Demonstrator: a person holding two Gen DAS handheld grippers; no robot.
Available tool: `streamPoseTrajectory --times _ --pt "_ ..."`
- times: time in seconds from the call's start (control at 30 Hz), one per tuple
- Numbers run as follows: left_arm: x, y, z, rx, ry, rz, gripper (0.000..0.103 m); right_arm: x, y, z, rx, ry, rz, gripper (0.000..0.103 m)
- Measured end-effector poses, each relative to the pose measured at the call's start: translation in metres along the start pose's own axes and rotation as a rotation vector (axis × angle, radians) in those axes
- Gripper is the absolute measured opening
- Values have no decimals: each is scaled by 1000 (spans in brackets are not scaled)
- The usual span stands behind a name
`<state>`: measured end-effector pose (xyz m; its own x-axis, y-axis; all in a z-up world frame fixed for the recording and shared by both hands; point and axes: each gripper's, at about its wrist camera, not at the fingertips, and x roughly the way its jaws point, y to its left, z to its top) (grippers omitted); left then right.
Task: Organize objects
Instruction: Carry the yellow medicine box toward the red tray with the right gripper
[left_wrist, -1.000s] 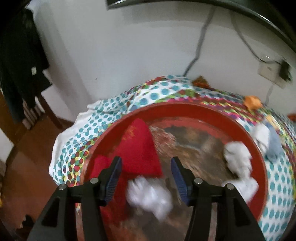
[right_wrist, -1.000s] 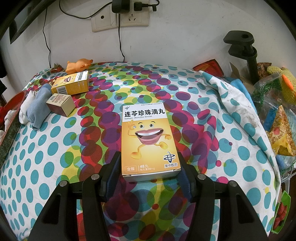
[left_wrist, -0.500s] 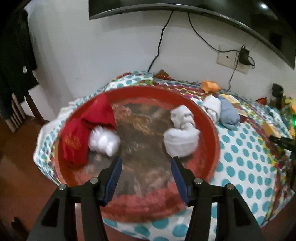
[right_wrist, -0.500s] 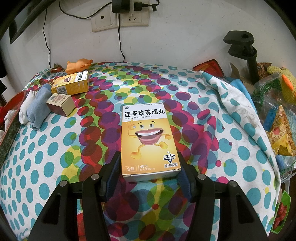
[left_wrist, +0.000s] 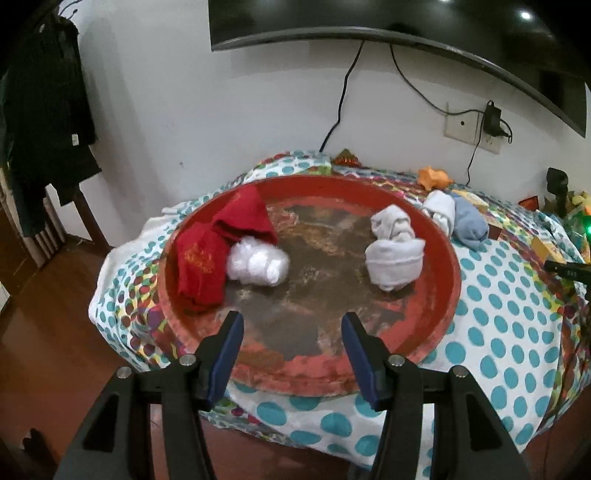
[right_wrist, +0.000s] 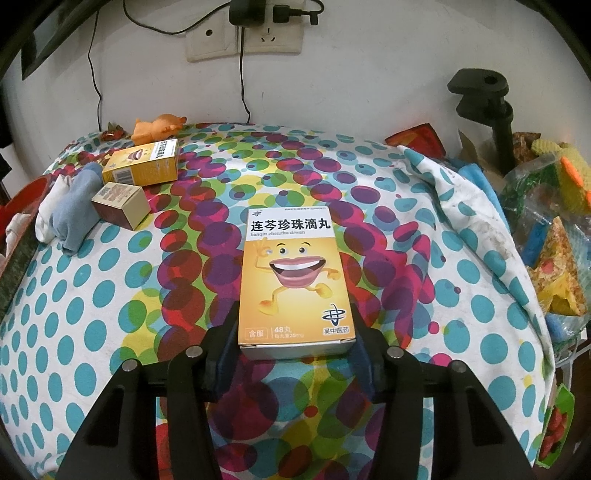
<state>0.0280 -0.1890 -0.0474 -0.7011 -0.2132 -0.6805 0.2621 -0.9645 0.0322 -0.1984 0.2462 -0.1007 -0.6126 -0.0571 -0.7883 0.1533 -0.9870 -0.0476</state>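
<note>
**A:** Right wrist view first: the right claw (right_wrist: 295, 334) has its two jaws on either side of the near end of the yellow medicine box (right_wrist: 295, 280), which lies flat on the spotted cloth (right_wrist: 110, 295) of the desk and runs straight ahead from the claw. The pads look pressed to the box's long sides, though the carton hides the contact itself, so I would only call it probably clamped

**B:** How will that box handle?

**A:** I judge it light and thin-walled cardboard, stiff enough along its edges but easy to crush on the broad face. Holding the narrow sides near the end, as now, seems right; squeeze gently. Held that far back, the far end may droop when lifted

**B:** And the other hand?

**A:** Left wrist view: the left claw (left_wrist: 291, 334) is spread apart and holds nothing, hovering over the near rim of the red tray (left_wrist: 439, 325). Ahead and left of it lie a red cloth (left_wrist: 218, 254) and a white bundle (left_wrist: 258, 264) touching it; ahead and right sits a grey-white rolled sock (left_wrist: 393, 253). Beyond the tray's far right rim, a white and blue sock roll (left_wrist: 458, 218) rests on the cloth

**B:** Those?

**A:** Soft, light, not fragile. Pinch each across its thickest fold so it does not unroll
</note>
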Motion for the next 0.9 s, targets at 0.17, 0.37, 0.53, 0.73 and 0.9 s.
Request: streamPoseTrajectory --times 0.17,0.37,0.53,0.73,0.9 --pt "-4 7 3 -29 7 -22 57 -2 10 0 -58 -13 -71 49" --pt "-8 12 6 -13 -1 2 57 1 4 5 5 13 -67 49" --pt "-6 19 3 -11 -6 -20 57 -11 12 6 44 -7 -34 49" --pt "-2 25 1 -34 0 -42 57 -41 45 6 6 -48 6 49" --pt "-4 27 1 -35 0 -53 57 -64 100 9 -86 -75 78 49"
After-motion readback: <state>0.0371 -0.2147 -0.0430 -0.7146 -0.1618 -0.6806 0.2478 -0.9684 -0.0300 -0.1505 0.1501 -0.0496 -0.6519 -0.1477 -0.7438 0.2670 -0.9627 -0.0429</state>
